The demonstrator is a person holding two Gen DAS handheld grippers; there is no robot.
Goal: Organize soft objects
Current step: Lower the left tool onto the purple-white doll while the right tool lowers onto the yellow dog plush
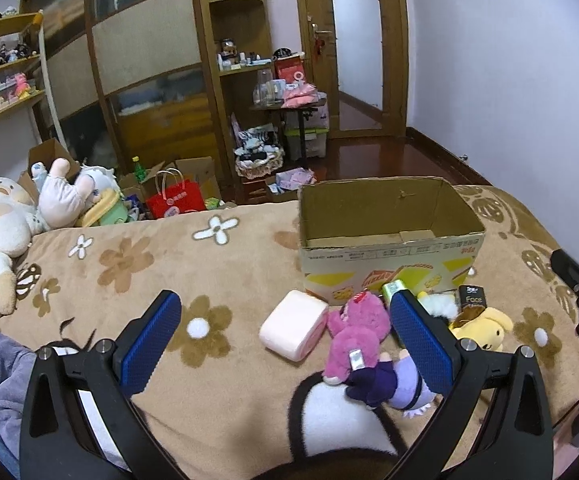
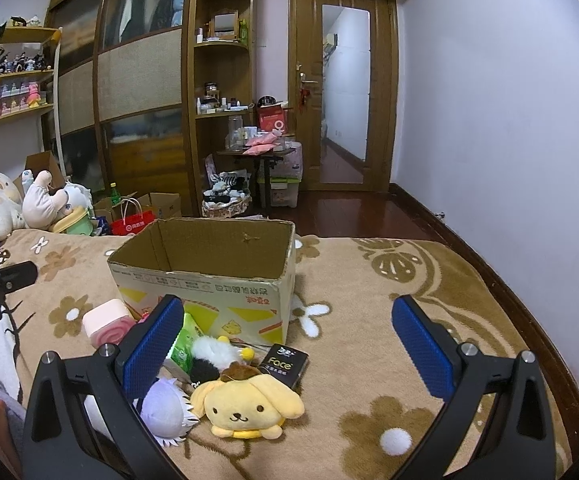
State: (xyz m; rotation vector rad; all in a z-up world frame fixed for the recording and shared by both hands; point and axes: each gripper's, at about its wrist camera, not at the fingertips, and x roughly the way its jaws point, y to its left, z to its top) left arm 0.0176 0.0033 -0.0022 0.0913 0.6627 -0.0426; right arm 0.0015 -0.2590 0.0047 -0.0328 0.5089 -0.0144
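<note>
An open cardboard box (image 1: 393,256) stands on the flowered bed blanket; it also shows in the right wrist view (image 2: 209,280). In front of it lie a pink roll cushion (image 1: 293,326), a magenta bear plush (image 1: 355,334), a purple-haired doll (image 1: 393,388), a yellow dog plush (image 2: 245,404), a black-and-white plush (image 2: 213,356), a green tissue pack (image 2: 185,344) and a black Face pack (image 2: 285,364). My left gripper (image 1: 285,340) is open above the cushion and bear. My right gripper (image 2: 289,344) is open above the yellow dog.
Large plush toys (image 1: 5,220) lie at the bed's left edge. Boxes and a red bag (image 1: 175,200) sit on the floor beyond the bed. A wardrobe, shelves and a cluttered small table (image 1: 285,104) stand behind. A white wall runs along the right.
</note>
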